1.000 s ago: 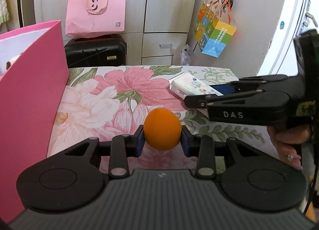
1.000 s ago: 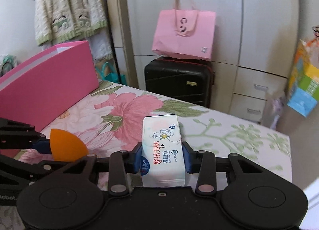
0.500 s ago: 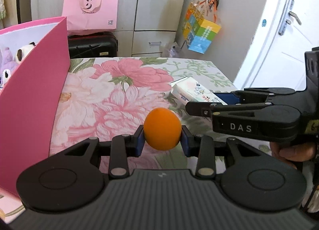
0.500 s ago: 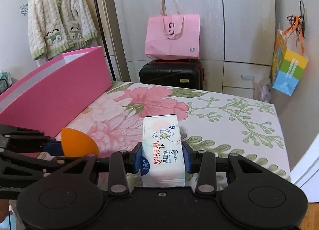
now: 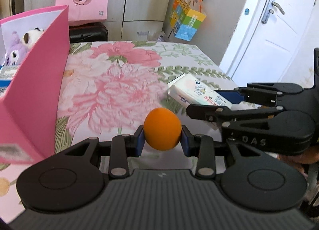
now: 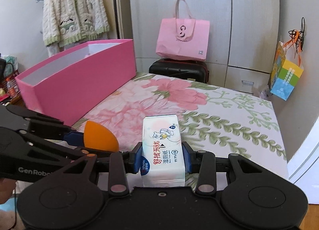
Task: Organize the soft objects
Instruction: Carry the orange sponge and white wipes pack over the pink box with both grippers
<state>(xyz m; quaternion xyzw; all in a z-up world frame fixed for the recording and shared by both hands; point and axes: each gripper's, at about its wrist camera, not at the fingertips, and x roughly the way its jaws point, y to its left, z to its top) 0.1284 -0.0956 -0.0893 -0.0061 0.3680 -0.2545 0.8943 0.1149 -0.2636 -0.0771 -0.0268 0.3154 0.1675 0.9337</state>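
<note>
My left gripper (image 5: 162, 141) is shut on an orange egg-shaped sponge (image 5: 162, 128), held above the floral bed cover (image 5: 119, 82); the sponge also shows in the right wrist view (image 6: 99, 137). My right gripper (image 6: 162, 158) is shut on a white pack of wet wipes (image 6: 162, 146), also seen in the left wrist view (image 5: 195, 92). The two grippers are side by side above the bed's near part. A pink open box (image 5: 39, 82) stands at the left, with plush toys (image 5: 18, 48) inside; it also shows in the right wrist view (image 6: 79, 78).
A pink tote bag (image 6: 182, 37) sits on a black suitcase (image 6: 179, 69) beyond the bed's far end, before white wardrobes. A colourful paper bag (image 6: 285, 78) hangs on the right wall. A white door (image 5: 279, 36) is at the right. A cardigan (image 6: 73, 8) hangs at the left.
Both grippers have risen and pulled back from the bed's far end with their objects held. More of the bed and the box's inside with the plush toys has come into view.
</note>
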